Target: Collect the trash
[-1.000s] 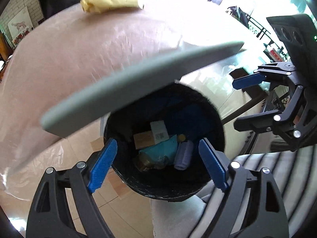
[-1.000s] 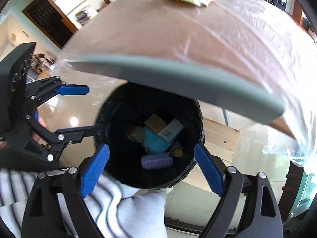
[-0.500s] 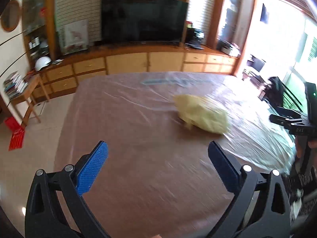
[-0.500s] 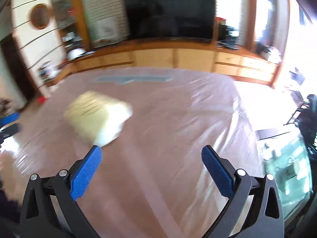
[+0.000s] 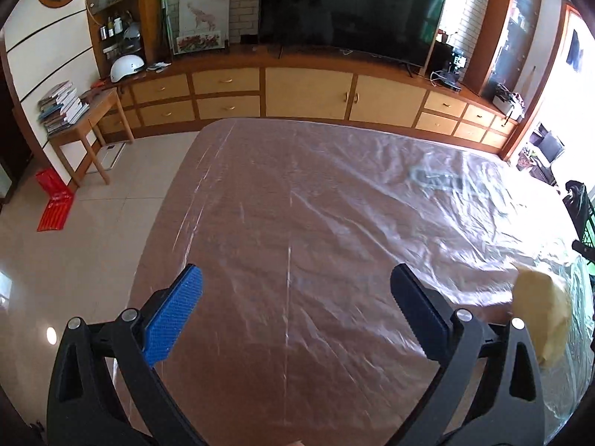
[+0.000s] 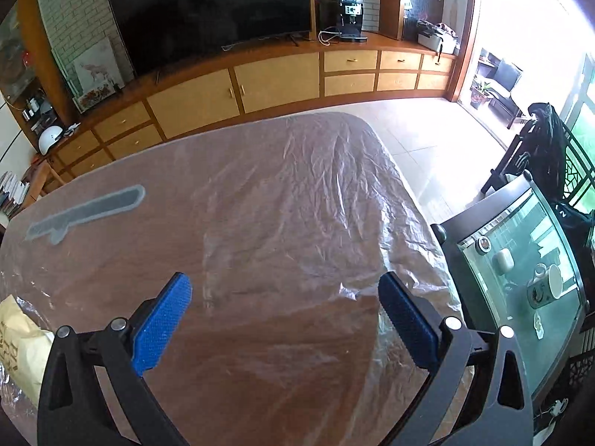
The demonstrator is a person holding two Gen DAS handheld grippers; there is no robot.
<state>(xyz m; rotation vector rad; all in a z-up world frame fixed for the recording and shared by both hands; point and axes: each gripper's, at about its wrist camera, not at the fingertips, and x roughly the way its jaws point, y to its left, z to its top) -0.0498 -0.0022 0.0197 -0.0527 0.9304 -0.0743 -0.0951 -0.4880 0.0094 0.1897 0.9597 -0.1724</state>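
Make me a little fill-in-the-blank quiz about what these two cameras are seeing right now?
1. The yellow crumpled bag lies on the table, which is covered in clear ____.
2. Both the left tool and the right tool are ____, holding nothing.
3. The blue pads on each tool number ____.
4. On the cabinet behind the table stands a large black ____.

Missing words: plastic; open; two; television

The left hand-held gripper [image 5: 295, 312] hangs wide open and empty at the bottom of the frame over the plastic-covered desk [image 5: 297, 204] — a crumpled yellow bag [image 5: 543, 316] lies at lower right, beside its right finger.
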